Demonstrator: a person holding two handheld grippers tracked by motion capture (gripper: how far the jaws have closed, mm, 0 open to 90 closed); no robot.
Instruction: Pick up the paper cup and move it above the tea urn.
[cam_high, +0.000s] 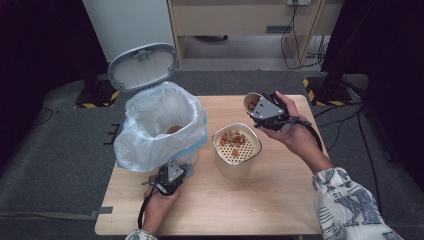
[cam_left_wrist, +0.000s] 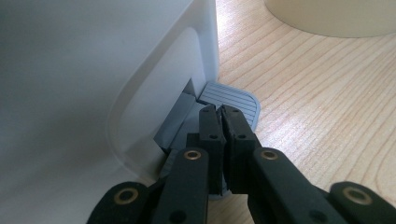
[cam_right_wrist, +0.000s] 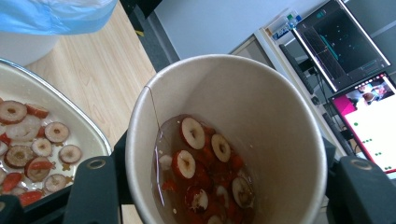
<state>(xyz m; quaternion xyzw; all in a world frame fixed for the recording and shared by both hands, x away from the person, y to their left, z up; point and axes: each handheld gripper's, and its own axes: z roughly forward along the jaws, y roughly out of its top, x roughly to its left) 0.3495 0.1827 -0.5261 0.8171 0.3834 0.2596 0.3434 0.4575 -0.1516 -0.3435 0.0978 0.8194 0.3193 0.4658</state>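
A white pedal bin (cam_high: 191, 150) lined with a clear plastic bag (cam_high: 150, 120) stands on the table's left, with its lid (cam_high: 142, 67) up. At the bin's foot, my left gripper (cam_left_wrist: 220, 111) is shut with nothing between its jaws, and its tips rest on the grey pedal (cam_left_wrist: 236, 97). On the right, my right gripper (cam_high: 264, 112) is shut on a paper cup (cam_right_wrist: 261, 107) and holds it tilted. In the cup are red date slices (cam_right_wrist: 194, 163) in liquid. Below and left of the cup stands a cream container (cam_high: 235, 167) whose perforated strainer (cam_high: 240, 151) holds more slices (cam_high: 232, 138).
A brown cup (cam_high: 174, 129) lies inside the bin bag. The wooden table (cam_high: 280, 200) has bare room in front and to the right. Grey carpet surrounds it, with cables (cam_high: 292, 45) at the back right. Monitors (cam_right_wrist: 369, 107) glow beyond the cup.
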